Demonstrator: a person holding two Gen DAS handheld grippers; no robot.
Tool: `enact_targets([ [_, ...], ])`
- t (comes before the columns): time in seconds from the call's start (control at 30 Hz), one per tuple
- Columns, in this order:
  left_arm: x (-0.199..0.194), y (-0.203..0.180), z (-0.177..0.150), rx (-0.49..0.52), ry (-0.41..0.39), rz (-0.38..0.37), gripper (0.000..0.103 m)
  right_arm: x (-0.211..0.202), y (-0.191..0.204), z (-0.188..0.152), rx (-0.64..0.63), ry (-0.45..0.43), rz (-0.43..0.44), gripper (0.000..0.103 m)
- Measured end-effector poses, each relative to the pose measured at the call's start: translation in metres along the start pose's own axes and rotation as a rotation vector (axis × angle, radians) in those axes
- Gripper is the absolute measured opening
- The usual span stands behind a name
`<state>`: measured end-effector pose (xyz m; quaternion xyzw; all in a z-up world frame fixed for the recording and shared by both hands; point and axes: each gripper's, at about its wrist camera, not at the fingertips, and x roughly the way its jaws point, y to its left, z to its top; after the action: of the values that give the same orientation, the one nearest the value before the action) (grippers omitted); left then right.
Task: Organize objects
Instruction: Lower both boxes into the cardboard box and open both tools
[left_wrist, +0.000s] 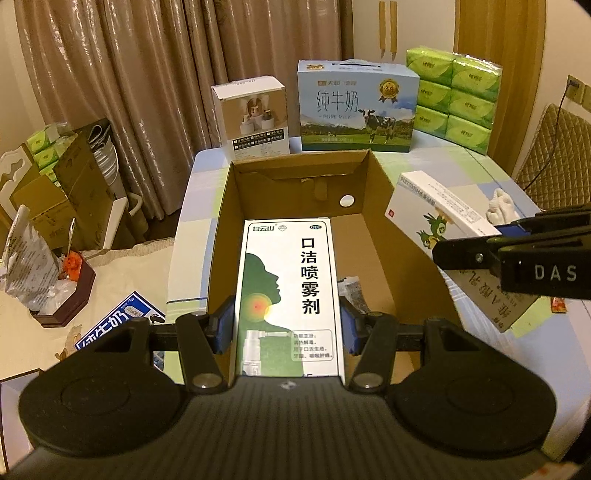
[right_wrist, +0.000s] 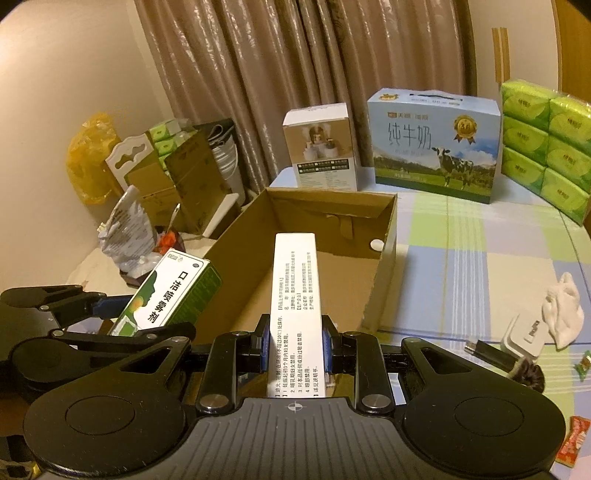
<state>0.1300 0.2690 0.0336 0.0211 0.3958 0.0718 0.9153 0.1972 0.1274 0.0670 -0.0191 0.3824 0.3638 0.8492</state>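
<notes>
My left gripper (left_wrist: 288, 326) is shut on a green and white spray box (left_wrist: 288, 291), holding it flat over the near end of the open cardboard box (left_wrist: 380, 236). The spray box also shows in the right wrist view (right_wrist: 170, 295), with the left gripper (right_wrist: 110, 314) around it. My right gripper (right_wrist: 295, 349) is shut on a white medicine box (right_wrist: 295, 295), held on edge above the near rim of the cardboard box (right_wrist: 384, 258). In the left wrist view the medicine box (left_wrist: 432, 210) has a green parrot picture, and the right gripper (left_wrist: 517, 251) holds it at the right.
At the table's back stand a small white product box (left_wrist: 251, 114), a blue milk carton (left_wrist: 356, 107) and a green tissue pack (left_wrist: 454, 98). A white cloth (right_wrist: 561, 310), a charger (right_wrist: 524, 332) and sweets (right_wrist: 570, 439) lie at the right. Cartons and bags (right_wrist: 166, 184) crowd the floor at the left.
</notes>
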Motion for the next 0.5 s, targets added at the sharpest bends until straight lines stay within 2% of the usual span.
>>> enact_targets([
  [0.33,0.043,0.011,0.008,0.008,0.014,0.0,0.051,0.034,-0.012,0.007,0.047,0.013,0.002,0.023],
  [0.4,0.049,0.012,0.01,0.011,0.016,0.011,0.058,0.04,-0.014,0.006,0.058,0.017,-0.002,0.023],
  [0.5,0.05,0.014,0.011,0.003,0.005,0.011,0.059,0.045,-0.015,0.005,0.067,0.022,0.003,0.023],
])
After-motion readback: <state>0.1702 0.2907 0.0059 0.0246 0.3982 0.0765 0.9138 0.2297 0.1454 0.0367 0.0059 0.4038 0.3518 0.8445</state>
